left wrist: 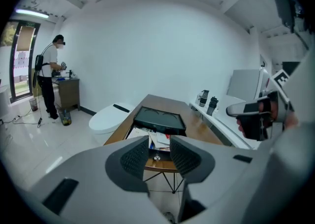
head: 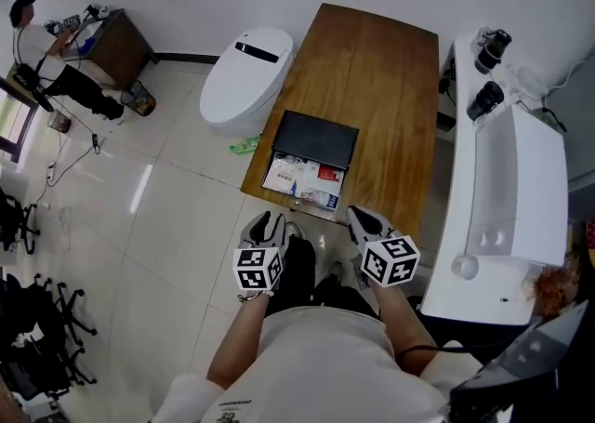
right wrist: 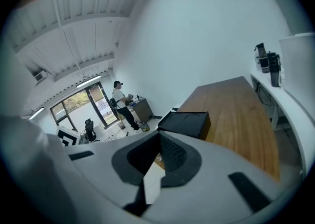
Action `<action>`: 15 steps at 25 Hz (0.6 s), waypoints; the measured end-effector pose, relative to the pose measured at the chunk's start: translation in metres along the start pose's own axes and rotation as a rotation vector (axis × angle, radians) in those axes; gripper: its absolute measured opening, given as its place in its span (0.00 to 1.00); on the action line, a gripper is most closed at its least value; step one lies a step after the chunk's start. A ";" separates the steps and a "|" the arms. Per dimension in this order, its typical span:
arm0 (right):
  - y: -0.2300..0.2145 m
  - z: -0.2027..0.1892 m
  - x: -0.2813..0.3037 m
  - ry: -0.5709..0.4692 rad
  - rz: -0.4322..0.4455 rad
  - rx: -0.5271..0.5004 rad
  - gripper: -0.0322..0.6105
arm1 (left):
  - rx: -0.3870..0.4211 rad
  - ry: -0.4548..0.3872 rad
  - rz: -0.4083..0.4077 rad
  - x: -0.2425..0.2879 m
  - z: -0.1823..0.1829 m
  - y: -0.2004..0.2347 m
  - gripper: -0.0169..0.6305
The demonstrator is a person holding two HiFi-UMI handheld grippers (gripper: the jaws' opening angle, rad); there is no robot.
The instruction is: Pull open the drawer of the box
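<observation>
We see the black box (head: 316,139) lying flat on the near left part of the wooden desk (head: 376,68). Its drawer (head: 305,183) is pulled out toward us, the front reaching almost to the desk's near edge. The open drawer shows loose papers and small printed packets, one of them red. Both tongs hang short of the desk edge, clear of the drawer and close to our body, each pointing toward the box. The left tongs (head: 267,220) are released: their ribbed pads (left wrist: 135,156) stand well apart with nothing between them, and the drawer shows far off through the gap. The right tongs (head: 365,218) are empty too. Only a narrow gap parts their pads, and through it we make out a bit of desk edge and pale floor. A white toilet (head: 244,77) stands just left of the desk. A white counter (head: 507,189) with two dark bottles (head: 490,49) runs along the right. Another person (head: 46,57) stands at a small cabinet in the far corner.
</observation>
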State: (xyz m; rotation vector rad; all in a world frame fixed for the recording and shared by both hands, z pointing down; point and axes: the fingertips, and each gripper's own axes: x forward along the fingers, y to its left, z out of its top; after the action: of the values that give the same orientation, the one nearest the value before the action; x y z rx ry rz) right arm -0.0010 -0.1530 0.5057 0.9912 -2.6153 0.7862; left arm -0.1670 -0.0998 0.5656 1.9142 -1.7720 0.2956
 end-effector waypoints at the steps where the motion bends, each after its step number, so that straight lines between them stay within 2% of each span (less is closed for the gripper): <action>1: 0.002 -0.001 -0.004 -0.002 0.003 0.000 0.03 | 0.012 -0.019 -0.006 -0.008 0.007 -0.005 0.21; 4: 0.013 -0.004 -0.014 -0.015 0.009 0.005 0.03 | 0.046 -0.075 -0.020 -0.034 0.027 -0.017 0.21; 9: 0.034 0.000 -0.031 -0.065 -0.026 0.008 0.03 | 0.070 -0.121 -0.064 -0.064 0.050 -0.019 0.20; 11: 0.041 0.000 -0.035 -0.082 -0.055 0.014 0.03 | 0.077 -0.138 -0.085 -0.072 0.057 -0.015 0.06; 12: 0.046 -0.001 -0.037 -0.089 -0.069 0.018 0.03 | 0.082 -0.141 -0.096 -0.077 0.059 -0.012 0.03; 15: 0.067 -0.006 -0.044 -0.101 -0.099 0.017 0.03 | 0.084 -0.138 -0.134 -0.091 0.060 -0.004 0.03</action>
State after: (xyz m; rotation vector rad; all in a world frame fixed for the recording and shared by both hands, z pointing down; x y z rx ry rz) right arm -0.0129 -0.0836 0.4667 1.1847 -2.6227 0.7552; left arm -0.1856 -0.0511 0.4703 2.1484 -1.7319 0.1971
